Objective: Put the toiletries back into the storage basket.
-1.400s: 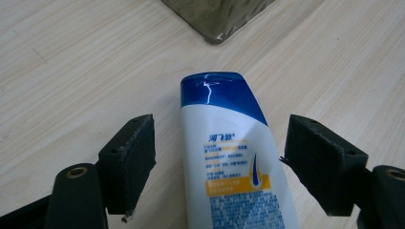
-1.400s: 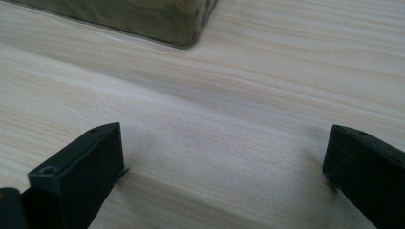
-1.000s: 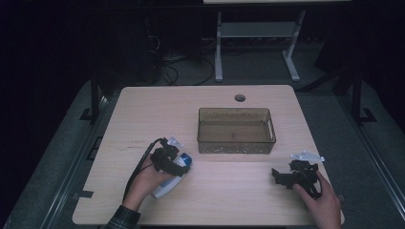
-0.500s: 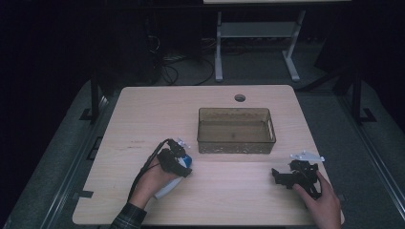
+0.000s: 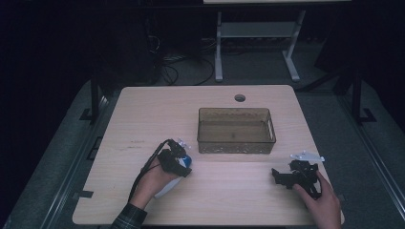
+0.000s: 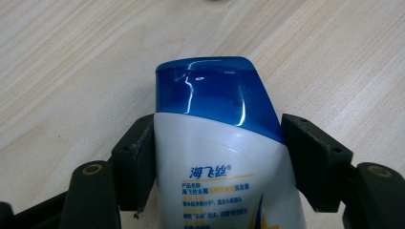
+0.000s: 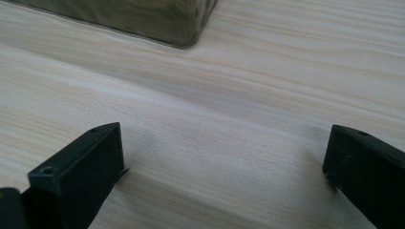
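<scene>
Left gripper [image 6: 217,157]: I am holding it low over the counter [image 5: 143,114], near the front-left part, in the high view at [image 5: 177,161]. Its 2 jaws are straddling the bottle [image 6: 224,157], which is lying flat on the counter with its blue cap [image 6: 210,90] pointing away from me. The jaws have just been closing on it. In the left gripper view the left pad is touching the white body just below the cap. The right pad is standing just beside the body with a thin gap showing, so I am not gripping yet; the jaws are open around the bottle.

Bottle in the high view [image 5: 167,187]: its white end is sticking out under my left hand [image 5: 154,183], and the blue cap is showing by the jaws, near the front-left corner of the bin [image 5: 236,130].

Bin: brown, see-through, sitting mid-counter, well apart from my right hand [image 5: 324,205].

Right gripper [image 5: 279,175]: I am resting it near the front-right of the counter, jaws pointing left across it. In the right gripper view [image 7: 222,167] the 2 jaws are standing wide apart with bare wood between them. A corner of the bin [image 7: 181,24] is showing at the top of that view.
</scene>
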### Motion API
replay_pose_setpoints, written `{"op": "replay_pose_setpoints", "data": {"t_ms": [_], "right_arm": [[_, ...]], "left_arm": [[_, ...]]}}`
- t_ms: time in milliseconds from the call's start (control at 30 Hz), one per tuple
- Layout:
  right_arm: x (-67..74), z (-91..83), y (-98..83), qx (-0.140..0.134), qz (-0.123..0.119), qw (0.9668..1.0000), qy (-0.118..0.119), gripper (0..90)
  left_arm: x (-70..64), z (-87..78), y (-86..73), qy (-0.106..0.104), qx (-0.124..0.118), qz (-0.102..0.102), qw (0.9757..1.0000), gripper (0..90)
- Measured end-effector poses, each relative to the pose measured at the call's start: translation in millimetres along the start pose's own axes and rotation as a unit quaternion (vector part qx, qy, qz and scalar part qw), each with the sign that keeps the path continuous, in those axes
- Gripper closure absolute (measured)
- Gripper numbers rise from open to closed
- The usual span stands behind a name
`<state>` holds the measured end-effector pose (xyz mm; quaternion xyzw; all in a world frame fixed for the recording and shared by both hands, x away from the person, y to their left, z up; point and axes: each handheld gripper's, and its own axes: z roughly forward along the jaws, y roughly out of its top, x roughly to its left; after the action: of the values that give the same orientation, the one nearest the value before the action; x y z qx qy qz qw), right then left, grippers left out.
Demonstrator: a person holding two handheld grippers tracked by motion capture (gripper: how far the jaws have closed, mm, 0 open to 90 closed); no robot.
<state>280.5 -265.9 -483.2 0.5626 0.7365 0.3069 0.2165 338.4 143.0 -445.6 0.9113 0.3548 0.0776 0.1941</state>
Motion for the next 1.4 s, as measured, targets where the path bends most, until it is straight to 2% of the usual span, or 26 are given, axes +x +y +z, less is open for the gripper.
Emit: {"op": "replay_pose_setpoints", "data": {"t_ms": [200,367,400,500,533,567,600,633,700,733,767,800,833,867,900,933,1000,1067,1100,1167,1200,1233,1300,1333,1367,1400], "right_arm": [[0.0,0.0,0.0,0.0,0.0,1.0,0.0,0.0],[0.0,0.0,0.0,0.0,0.0,1.0,0.0,0.0],[0.0,0.0,0.0,0.0,0.0,1.0,0.0,0.0],[0.0,0.0,0.0,0.0,0.0,1.0,0.0,0.0],[0.0,0.0,0.0,0.0,0.0,1.0,0.0,0.0],[0.0,0.0,0.0,0.0,0.0,1.0,0.0,0.0],[0.0,0.0,0.0,0.0,0.0,1.0,0.0,0.0],[0.0,0.0,0.0,0.0,0.0,1.0,0.0,0.0],[0.0,0.0,0.0,0.0,0.0,1.0,0.0,0.0],[0.0,0.0,0.0,0.0,0.0,1.0,0.0,0.0],[0.0,0.0,0.0,0.0,0.0,1.0,0.0,0.0],[0.0,0.0,0.0,0.0,0.0,1.0,0.0,0.0],[0.0,0.0,0.0,0.0,0.0,1.0,0.0,0.0],[0.0,0.0,0.0,0.0,0.0,1.0,0.0,0.0],[0.0,0.0,0.0,0.0,0.0,1.0,0.0,0.0],[0.0,0.0,0.0,0.0,0.0,1.0,0.0,0.0],[0.0,0.0,0.0,0.0,0.0,1.0,0.0,0.0],[0.0,0.0,0.0,0.0,0.0,1.0,0.0,0.0],[0.0,0.0,0.0,0.0,0.0,1.0,0.0,0.0],[0.0,0.0,0.0,0.0,0.0,1.0,0.0,0.0],[0.0,0.0,0.0,0.0,0.0,1.0,0.0,0.0],[0.0,0.0,0.0,0.0,0.0,1.0,0.0,0.0],[0.0,0.0,0.0,0.0,0.0,1.0,0.0,0.0],[0.0,0.0,0.0,0.0,0.0,1.0,0.0,0.0],[0.0,0.0,0.0,0.0,0.0,1.0,0.0,0.0],[0.0,0.0,0.0,0.0,0.0,1.0,0.0,0.0]], "left_arm": [[1.1,-2.8,-1.4,0.001,-0.01,0.0,1.0,34.4],[5.3,-14.3,-4.5,-0.006,-0.043,-0.001,0.9991,34.7],[5.3,-14.3,-4.5,-0.006,-0.043,-0.001,0.9991,34.7],[7.2,-23.7,-7.8,-0.013,-0.069,-0.001,0.9975,34.8],[7.2,-23.7,-7.8,-0.013,-0.069,-0.001,0.9975,34.9],[8.2,-29.1,-10.5,-0.019,-0.084,0.001,0.9963,34.9],[8.2,-29.1,-10.5,-0.019,-0.084,0.001,0.9963,34.9],[9.1,-35.1,-13.4,-0.025,-0.099,0.0,0.9948,35.0],[9.8,-37.9,-14.9,-0.026,-0.106,0.001,0.994,35.0],[10.9,-43.9,-18.2,-0.032,-0.124,0.001,0.9918,35.1],[10.9,-43.9,-18.2,-0.032,-0.124,0.001,0.9918,35.1],[11.6,-46.9,-19.8,-0.034,-0.132,0.001,0.9906,35.1],[13.1,-52.7,-23.1,-0.039,-0.151,0.003,0.9878,35.2],[13.1,-52.7,-23.1,-0.039,-0.151,0.003,0.9878,35.2],[14.5,-58.7,-26.2,-0.044,-0.164,0.004,0.9855,35.2],[14.5,-58.7,-26.2,-0.044,-0.164,0.004,0.9855,35.2],[16.0,-66.1,-30.7,-0.046,-0.185,0.008,0.9816,35.3],[16.3,-67.9,-31.9,-0.046,-0.19,0.009,0.9807,35.3],[16.2,-72.8,-35.9,-0.048,-0.207,0.01,0.9771,35.4],[17.5,-77.5,-39.5,-0.052,-0.219,0.015,0.9742,35.5],[17.5,-77.5,-39.5,-0.052,-0.219,0.015,0.9742,35.5],[18.5,-82.3,-43.2,-0.059,-0.236,0.013,0.9698,35.6],[20.4,-87.1,-46.7,-0.066,-0.252,0.011,0.9654,35.8],[21.2,-88.8,-47.9,-0.068,-0.257,0.01,0.9639,35.9],[21.2,-88.8,-47.9,-0.068,-0.257,0.01,0.9639,36.0],[22.7,-91.4,-50.0,-0.073,-0.265,0.009,0.9615,36.0]]}}
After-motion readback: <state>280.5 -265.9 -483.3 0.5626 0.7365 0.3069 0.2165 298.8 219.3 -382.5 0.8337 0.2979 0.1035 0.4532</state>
